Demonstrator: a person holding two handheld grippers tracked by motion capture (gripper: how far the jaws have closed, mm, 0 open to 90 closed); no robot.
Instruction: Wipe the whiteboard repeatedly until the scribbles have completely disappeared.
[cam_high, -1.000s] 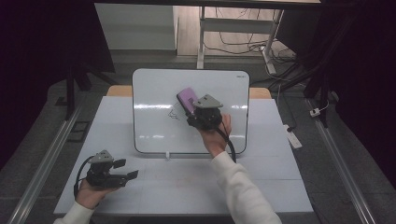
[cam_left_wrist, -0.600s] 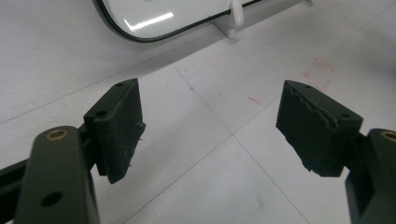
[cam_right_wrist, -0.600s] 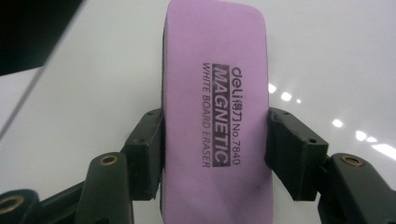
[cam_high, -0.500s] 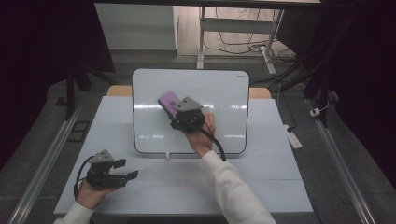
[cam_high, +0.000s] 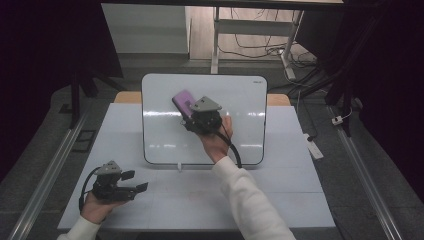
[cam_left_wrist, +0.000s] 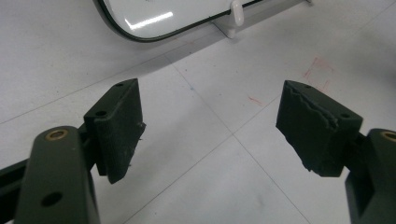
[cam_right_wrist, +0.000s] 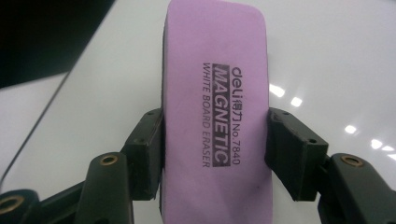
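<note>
Left tool (cam_high: 131, 188) rests low on the bench (cam_high: 280, 200), near the whiteboard's (cam_high: 240, 100) lower left corner, its jaws spread with nothing between them. Right tool (cam_high: 192, 112) is over the whiteboard's upper middle, pinching a pink magnetic whiteboard eraser (cam_right_wrist: 215, 112) by its long sides, the eraser lying against the whiteboard's white face.

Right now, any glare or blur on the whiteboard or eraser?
High view: soft ceiling-light streaks on the whiteboard, dark surroundings, nothing blurred. Right gripper view: small bright glare spots on the board right of the eraser; its print stays sharp. Left gripper view: one reflected streak at the board's edge.
</note>
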